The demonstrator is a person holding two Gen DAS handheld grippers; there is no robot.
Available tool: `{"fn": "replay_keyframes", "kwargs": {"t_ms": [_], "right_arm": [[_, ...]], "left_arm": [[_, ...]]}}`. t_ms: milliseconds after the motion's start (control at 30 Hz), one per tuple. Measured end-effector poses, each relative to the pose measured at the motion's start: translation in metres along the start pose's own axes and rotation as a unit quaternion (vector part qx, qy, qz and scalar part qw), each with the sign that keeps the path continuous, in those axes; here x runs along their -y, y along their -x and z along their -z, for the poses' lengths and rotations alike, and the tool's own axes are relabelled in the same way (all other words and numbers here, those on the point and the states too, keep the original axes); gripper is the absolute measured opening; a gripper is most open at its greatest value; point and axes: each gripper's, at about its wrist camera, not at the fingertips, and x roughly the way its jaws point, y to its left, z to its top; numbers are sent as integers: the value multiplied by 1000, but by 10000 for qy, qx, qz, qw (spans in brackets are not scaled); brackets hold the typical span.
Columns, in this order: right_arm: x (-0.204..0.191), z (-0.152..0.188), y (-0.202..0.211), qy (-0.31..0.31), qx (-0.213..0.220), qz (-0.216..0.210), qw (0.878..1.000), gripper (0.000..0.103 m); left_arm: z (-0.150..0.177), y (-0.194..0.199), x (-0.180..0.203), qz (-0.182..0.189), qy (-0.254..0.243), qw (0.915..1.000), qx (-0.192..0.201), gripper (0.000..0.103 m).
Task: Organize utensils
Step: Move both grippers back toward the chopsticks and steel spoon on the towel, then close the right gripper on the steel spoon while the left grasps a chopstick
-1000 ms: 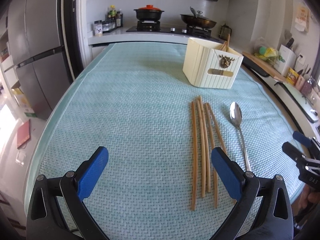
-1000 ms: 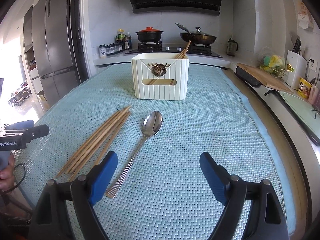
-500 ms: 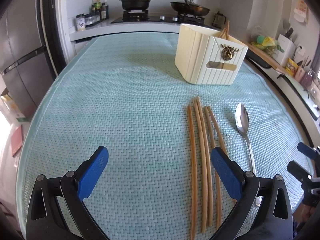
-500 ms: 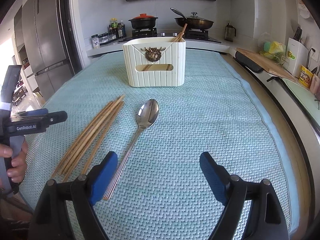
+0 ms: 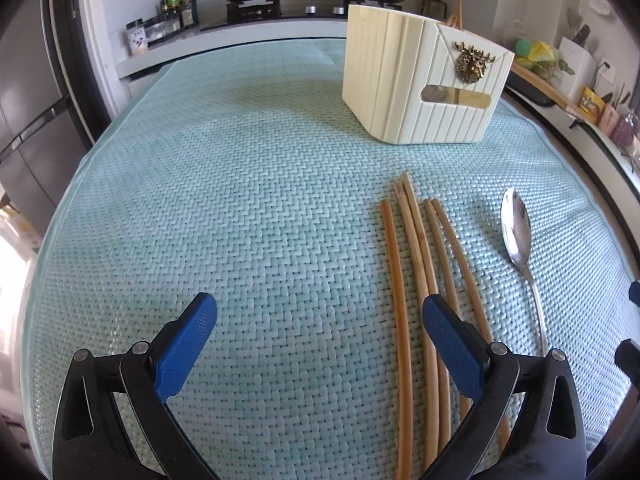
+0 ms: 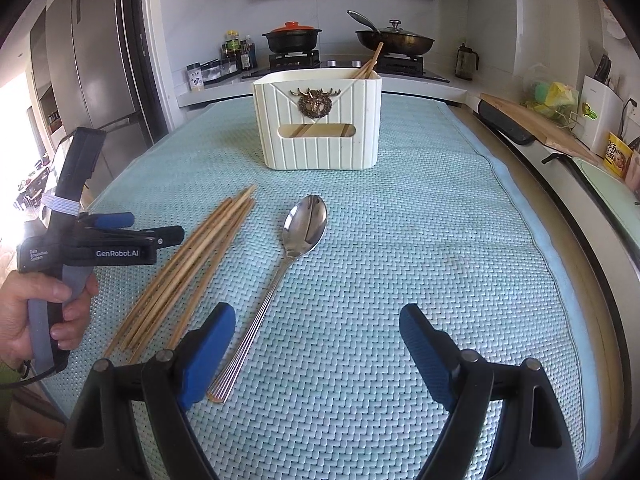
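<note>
Cream ribbed utensil holder (image 6: pixel 318 126) is stood upright toward the far end of the teal woven mat (image 6: pixel 420 280); a few chopsticks (image 6: pixel 368 65) are already seen poking out of its top right, and more wood is visible through the front slot. Task is judged partly done. Left on the mat: a loose bundle of bamboo chopsticks (image 5: pixel 416 280), laid side by side and touching, tips pointed toward the holder, and a metal spoon (image 6: pixel 298 240) just beside them on the right, bowl up, handle pointed back at the cameras. Five or so sticks are counted; exact number cannot be told.

Left gripper (image 5: pixel 320 336) is held low over the near mat, jaws spread wide, nothing between them; its right finger pad (image 5: pixel 452 348) is over the near ends of the chopsticks, contact cannot be told. Right gripper (image 6: pixel 316 344) is likewise held wide and empty, level, aimed at the holder; the spoon handle end is lying just beside its left finger pad (image 6: pixel 206 348). The left hand (image 6: pixel 38 312) is seen gripping its tool's handle in the right wrist view.
</note>
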Motion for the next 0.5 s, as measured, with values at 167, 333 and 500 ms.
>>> {"fn": "replay_keyframes", "kwargs": {"t_ms": [167,333,500], "right_arm": [[0,-5,-7,-55,-67,-59,9999,86],[-4,-15,-29,-30,-291,-120,9995,86],[-5,-32,-76,37,-571,-60,9983,86]], "left_arm": [[-5,-16,0,-48,-99,9996,-257,102],[-13,-24,1,-76,-199,9989,-419,102],[-22,-29,4,-33,-241,9983,-521,102]]}}
